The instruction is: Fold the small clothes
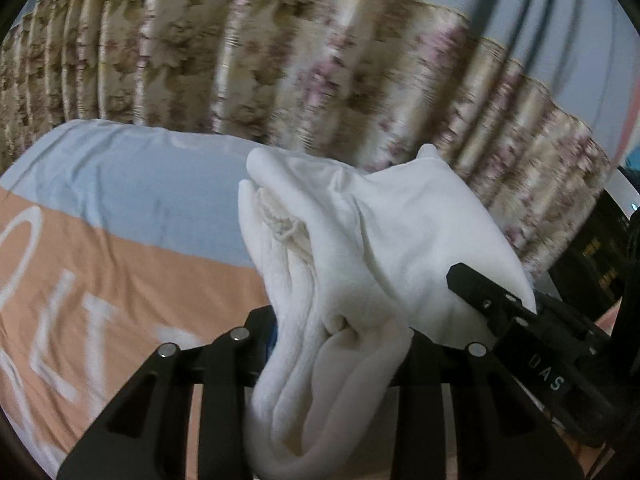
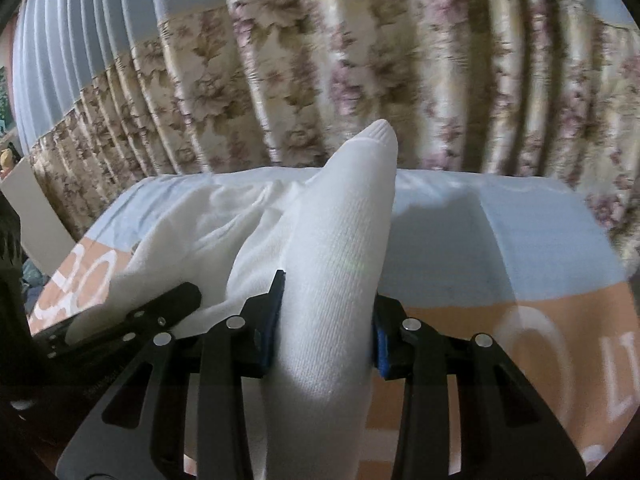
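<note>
A small white knit garment (image 1: pixel 360 232) is lifted above the bed and held between both grippers. My left gripper (image 1: pixel 336 344) is shut on a bunched, folded part of it, which hangs down between the black fingers. My right gripper (image 2: pixel 326 320) is shut on a thick rolled fold of the same garment (image 2: pixel 332 248), pinched between its blue pads (image 2: pixel 268 328). The fold's ribbed end sticks up past the jaws. The two grippers are close together. A finger (image 1: pixel 492 300) of the right gripper shows at the right of the left wrist view, against the cloth.
Below lies a bed sheet (image 1: pixel 100 264) in peach and pale blue with large white letters. A pleated floral curtain (image 2: pixel 360 60) hangs right behind the bed. A dark box (image 1: pixel 592 256) stands at the right, and a white board (image 2: pixel 36 220) leans at the left.
</note>
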Motion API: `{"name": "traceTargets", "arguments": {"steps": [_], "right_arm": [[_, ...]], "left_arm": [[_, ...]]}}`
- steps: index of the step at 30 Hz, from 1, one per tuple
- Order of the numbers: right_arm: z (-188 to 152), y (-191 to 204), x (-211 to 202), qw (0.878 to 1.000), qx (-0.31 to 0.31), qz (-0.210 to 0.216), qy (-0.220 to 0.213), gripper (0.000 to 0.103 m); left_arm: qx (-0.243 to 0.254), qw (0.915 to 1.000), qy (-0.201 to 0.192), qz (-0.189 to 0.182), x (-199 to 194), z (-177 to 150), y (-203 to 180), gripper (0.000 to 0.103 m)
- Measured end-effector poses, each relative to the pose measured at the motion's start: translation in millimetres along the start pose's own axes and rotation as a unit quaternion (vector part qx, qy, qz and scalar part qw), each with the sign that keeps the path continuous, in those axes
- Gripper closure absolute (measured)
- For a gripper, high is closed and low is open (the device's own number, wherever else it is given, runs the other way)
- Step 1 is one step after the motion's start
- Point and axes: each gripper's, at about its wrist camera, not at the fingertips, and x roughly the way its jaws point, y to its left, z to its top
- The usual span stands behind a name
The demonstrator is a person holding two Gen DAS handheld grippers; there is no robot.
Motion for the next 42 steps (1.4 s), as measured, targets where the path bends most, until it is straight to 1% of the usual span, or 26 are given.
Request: {"name": "traceTargets", "arguments": {"steps": [4, 7, 9, 10, 11, 12, 13, 14, 15, 17, 18, 20, 24, 26, 28, 29, 30, 32, 34, 35, 38, 40, 42], "right_arm": [[-22.9, -38.9, -24.7, 1.000, -0.003, -0.022, 0.005, 0.066], [-47.0, -62.5, -33.0, 0.999, -0.007, -0.042, 0.017, 0.066], [-63.9, -76.2, -29.9, 0.998, 0.004, -0.045, 0.032, 0.065], [-76.2, -83.7, -24.9, 0.998, 0.013, -0.046, 0.043, 0.065], [-82.3, -86.2, -22.8, 0.998, 0.018, -0.046, 0.046, 0.063], [-90.7, -87.9, -21.5, 0.998, 0.022, -0.048, 0.042, 0.061], [-94.2, -87.2, -23.3, 0.998, 0.022, -0.050, 0.036, 0.060], [-96.1, -85.9, -25.1, 0.998, 0.022, -0.053, 0.030, 0.059], [-96.6, -85.2, -26.5, 0.998, 0.022, -0.056, 0.028, 0.057], [-98.3, -83.3, -29.0, 0.998, 0.018, -0.064, 0.023, 0.055], [-98.7, -82.9, -29.6, 0.997, 0.018, -0.066, 0.021, 0.051], [-101.1, -82.3, -35.0, 0.997, 0.017, -0.077, 0.015, 0.047], [-104.8, -80.3, -53.9, 0.996, 0.023, -0.092, 0.001, 0.046], [-105.1, -79.3, -64.3, 0.995, 0.022, -0.098, -0.006, 0.045], [-104.3, -76.5, -77.2, 0.994, 0.018, -0.105, -0.014, 0.038], [-103.4, -75.4, -83.4, 0.994, 0.017, -0.110, -0.019, 0.029], [-102.9, -73.7, -93.2, 0.992, 0.018, -0.119, -0.029, 0.025], [-102.8, -71.1, -106.1, 0.992, 0.021, -0.120, -0.039, 0.023], [-104.4, -65.9, -118.9, 0.991, 0.023, -0.127, -0.044, 0.020], [-106.9, -63.0, -125.1, 0.990, 0.023, -0.130, -0.047, 0.018], [-116.5, -54.8, -139.5, 0.989, 0.024, -0.136, -0.050, 0.016], [-125.8, -48.4, -148.9, 0.989, 0.029, -0.136, -0.051, 0.014], [-131.9, -44.3, -155.0, 0.989, 0.034, -0.135, -0.047, 0.013]], "left_arm": [[0.019, 0.9996, 0.023, -0.004, 11.4, -26.1, -40.9, 0.070], [0.038, 0.9983, 0.043, 0.014, 24.3, -48.1, -62.7, 0.069], [0.043, 0.9974, 0.049, 0.031, 29.7, -59.8, -65.9, 0.065], [0.043, 0.9973, 0.046, 0.037, 29.9, -62.8, -64.8, 0.062], [0.041, 0.9972, 0.044, 0.044, 29.4, -64.1, -62.6, 0.057], [0.041, 0.9970, 0.043, 0.050, 27.0, -66.5, -60.5, 0.047], [0.041, 0.9965, 0.039, 0.062, 24.9, -66.4, -57.3, 0.042], [0.038, 0.9960, 0.033, 0.074, 22.6, -66.5, -52.8, 0.032], [0.031, 0.9958, 0.027, 0.081, 19.8, -67.2, -46.4, 0.026], [0.031, 0.9951, 0.024, 0.090, 15.8, -71.3, -42.5, 0.023], [0.037, 0.9947, 0.019, 0.095, 13.0, -73.6, -42.2, 0.023], [0.042, 0.9940, 0.010, 0.100, 5.7, -78.2, -43.2, 0.023], [0.024, 0.9945, -0.001, 0.102, -14.8, -82.8, -42.1, 0.024], [0.022, 0.9945, -0.008, 0.102, -25.6, -82.3, -41.6, 0.024], [0.029, 0.9936, -0.022, 0.107, -39.7, -81.9, -40.2, 0.024], [0.032, 0.9927, -0.030, 0.112, -47.4, -81.9, -39.1, 0.023], [0.034, 0.9919, -0.037, 0.117, -53.4, -82.2, -37.4, 0.023], [0.043, 0.9892, -0.044, 0.133, -61.3, -84.2, -34.1, 0.022], [0.051, 0.9866, -0.038, 0.150, -62.6, -88.8, -27.4, 0.022], [0.052, 0.9844, -0.029, 0.166, -61.9, -92.9, -20.0, 0.022], [0.043, 0.9805, -0.006, 0.192, -61.7, -105.1, 1.4, 0.022], [0.042, 0.9780, -0.001, 0.204, -66.9, -113.8, 13.9, 0.022], [0.035, 0.9781, -0.003, 0.205, -78.6, -122.2, 28.5, 0.022]]}}
